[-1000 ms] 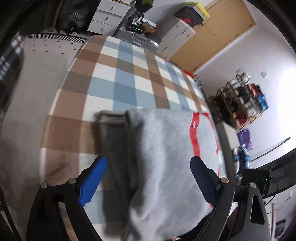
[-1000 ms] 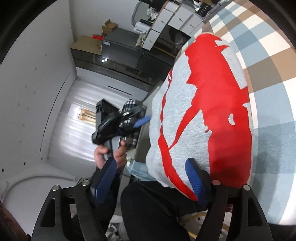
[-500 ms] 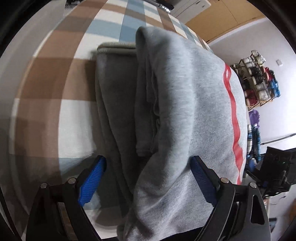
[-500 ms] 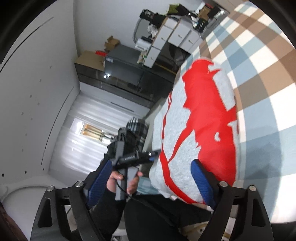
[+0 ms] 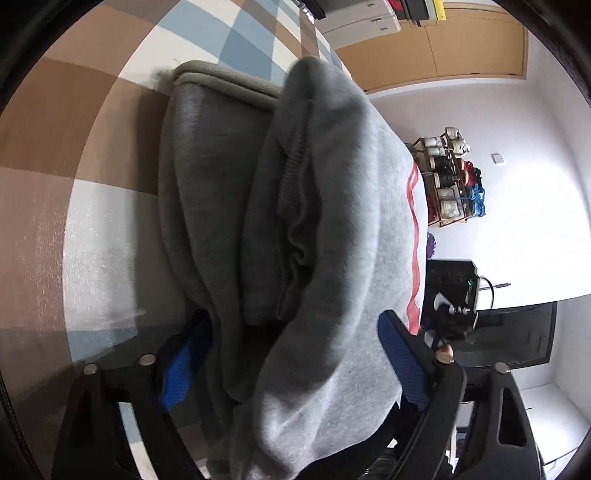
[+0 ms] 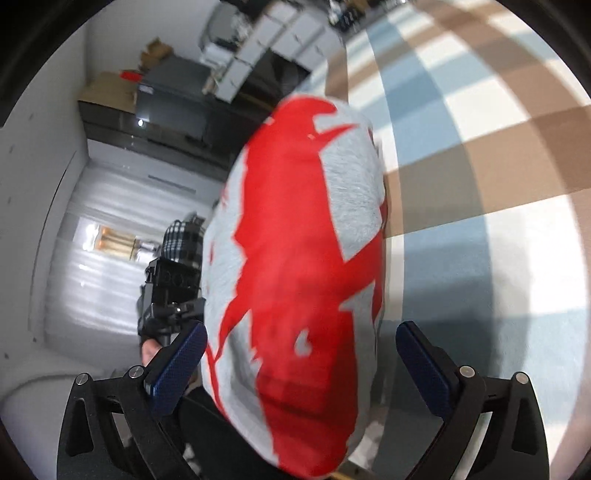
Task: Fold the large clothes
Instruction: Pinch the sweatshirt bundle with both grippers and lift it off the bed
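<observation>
A grey sweatshirt [image 5: 332, 229] with a red print [image 6: 295, 236] lies folded into a thick bundle on the checked cloth [image 5: 103, 229]. My left gripper [image 5: 291, 365] straddles the bundle's near end. Its jaws are closing, the left pad [image 5: 181, 369] is tucked against the lower layers, and the right pad [image 5: 402, 362] sits beside the top fold. My right gripper [image 6: 301, 365] straddles the printed end with its jaws opening. Gaps show between both of its pads and the cloth. In the right wrist view a hand [image 6: 147, 349] holds the left gripper's black body [image 6: 170, 288] beyond the bundle.
The checked cloth of brown, blue and white [image 6: 480, 155] spreads away from the bundle. A shoe rack [image 5: 450, 181], wooden doors [image 5: 443, 40] and a black screen [image 5: 517, 332] stand by one wall. A grey cabinet [image 6: 170, 96], white drawers [image 6: 280, 33] and curtains [image 6: 103, 240] stand by another.
The left gripper has sunk and tipped onto the bundle, which now fills the space between its jaws. The right gripper's jaws have widened and it has slid in along the printed end.
</observation>
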The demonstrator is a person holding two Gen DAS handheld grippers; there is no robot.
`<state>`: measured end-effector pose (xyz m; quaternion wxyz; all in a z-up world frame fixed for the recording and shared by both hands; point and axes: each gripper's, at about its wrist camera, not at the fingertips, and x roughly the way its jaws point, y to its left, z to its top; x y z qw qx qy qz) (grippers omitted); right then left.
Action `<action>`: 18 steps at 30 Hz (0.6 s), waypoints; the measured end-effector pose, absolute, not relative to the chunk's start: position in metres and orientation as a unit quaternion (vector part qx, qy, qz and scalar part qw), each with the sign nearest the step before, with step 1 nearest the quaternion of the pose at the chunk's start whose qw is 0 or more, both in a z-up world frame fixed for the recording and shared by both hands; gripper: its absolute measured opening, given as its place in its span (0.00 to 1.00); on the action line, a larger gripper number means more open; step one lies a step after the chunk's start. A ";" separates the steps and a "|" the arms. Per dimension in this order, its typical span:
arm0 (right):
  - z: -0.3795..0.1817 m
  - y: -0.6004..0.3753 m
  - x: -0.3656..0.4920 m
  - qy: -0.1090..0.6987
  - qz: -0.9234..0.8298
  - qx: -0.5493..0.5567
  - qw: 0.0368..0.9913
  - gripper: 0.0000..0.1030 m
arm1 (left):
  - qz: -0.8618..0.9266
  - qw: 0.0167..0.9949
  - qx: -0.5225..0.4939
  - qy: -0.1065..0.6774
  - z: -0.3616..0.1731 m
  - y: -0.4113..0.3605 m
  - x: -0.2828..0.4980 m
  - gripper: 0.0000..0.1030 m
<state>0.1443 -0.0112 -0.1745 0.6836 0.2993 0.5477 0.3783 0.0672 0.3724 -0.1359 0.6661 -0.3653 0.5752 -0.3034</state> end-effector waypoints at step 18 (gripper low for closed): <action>-0.192 0.025 0.163 0.554 0.435 0.229 0.672 0.99 | -0.230 0.785 -0.148 0.556 -0.104 0.316 0.049 0.79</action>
